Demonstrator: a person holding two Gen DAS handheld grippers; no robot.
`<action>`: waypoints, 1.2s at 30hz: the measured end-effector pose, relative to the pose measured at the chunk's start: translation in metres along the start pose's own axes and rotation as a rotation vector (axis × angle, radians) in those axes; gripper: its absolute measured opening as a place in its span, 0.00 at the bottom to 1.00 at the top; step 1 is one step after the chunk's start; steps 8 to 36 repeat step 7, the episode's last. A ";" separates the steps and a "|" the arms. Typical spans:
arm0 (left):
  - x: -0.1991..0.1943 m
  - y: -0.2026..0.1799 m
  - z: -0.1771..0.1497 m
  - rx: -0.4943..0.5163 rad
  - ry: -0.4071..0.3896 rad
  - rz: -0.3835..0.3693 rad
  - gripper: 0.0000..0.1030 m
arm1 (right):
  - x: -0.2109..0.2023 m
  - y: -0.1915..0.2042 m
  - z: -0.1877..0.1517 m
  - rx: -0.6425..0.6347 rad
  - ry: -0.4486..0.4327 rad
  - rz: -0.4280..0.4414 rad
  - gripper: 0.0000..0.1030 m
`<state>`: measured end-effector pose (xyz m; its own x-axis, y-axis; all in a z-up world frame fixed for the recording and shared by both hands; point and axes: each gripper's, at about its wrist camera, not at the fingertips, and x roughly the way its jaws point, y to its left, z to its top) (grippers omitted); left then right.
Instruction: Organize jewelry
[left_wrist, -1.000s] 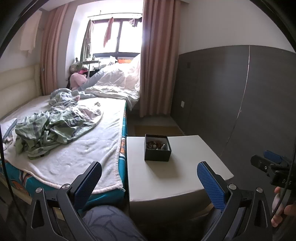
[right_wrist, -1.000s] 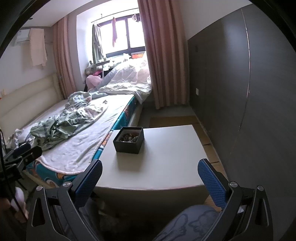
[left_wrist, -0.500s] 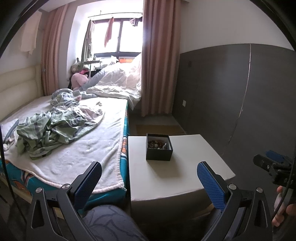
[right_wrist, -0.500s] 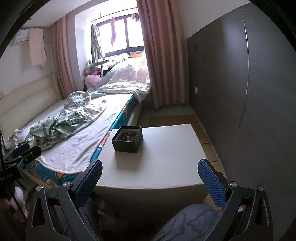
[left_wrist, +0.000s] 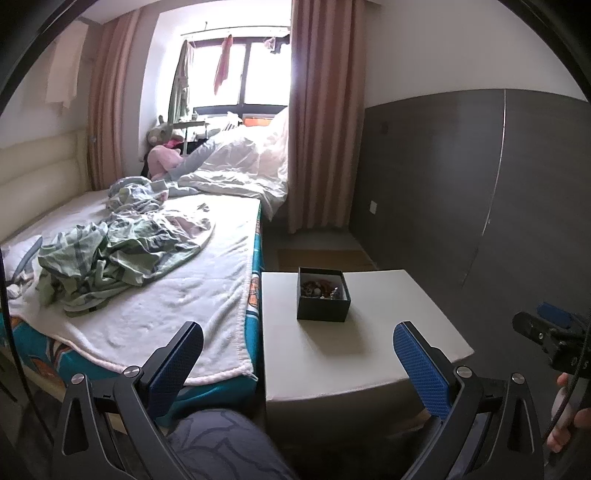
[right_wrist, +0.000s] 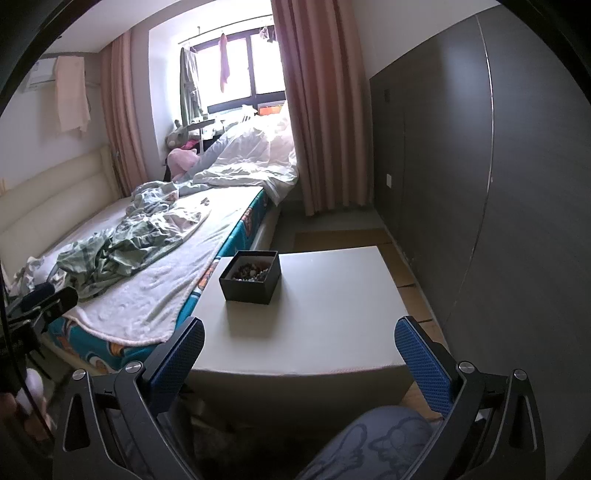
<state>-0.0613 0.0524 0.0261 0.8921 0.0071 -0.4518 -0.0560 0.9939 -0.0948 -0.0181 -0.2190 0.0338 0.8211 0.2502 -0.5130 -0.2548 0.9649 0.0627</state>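
Black card or thin board, by the look of it: a small open box (left_wrist: 323, 295) sits toward the far left part of a pale low table (left_wrist: 369, 354), near the edge that runs beside the bed (left_wrist: 155, 295). Inside lies a heap of jewelry (right_wrist: 251, 272), beads mostly, dark and reddish with a few pale ones. Judged light and loose: strands likely tangled, limp, apt to slip from flat pads or drag neighbours up with them. Best hold is probably a pinch across one strand at the top of the heap; the box itself should be stiff enough to take by a wall, though it may slide on the smooth tabletop. Left gripper (left_wrist: 297, 354) hangs short of the table, jaws wide apart, nothing between them. Right gripper (right_wrist: 299, 350) likewise, spread wide and empty, well back from the box. Hard to make out: individual pieces, clasps, whether the strands are knotted, how deep the heap goes; near walls of the box hide its floor. No tray or second container for sorting shows in either view. Table front is cut off by a knee (right_wrist: 373, 439).
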 end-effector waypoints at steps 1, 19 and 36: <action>0.001 -0.001 0.000 0.000 0.003 -0.001 1.00 | 0.000 0.000 0.000 0.000 0.001 -0.001 1.00; 0.002 -0.002 0.000 0.004 0.003 -0.002 1.00 | 0.000 0.000 0.000 -0.001 0.004 -0.002 1.00; 0.002 -0.002 0.000 0.004 0.003 -0.002 1.00 | 0.000 0.000 0.000 -0.001 0.004 -0.002 1.00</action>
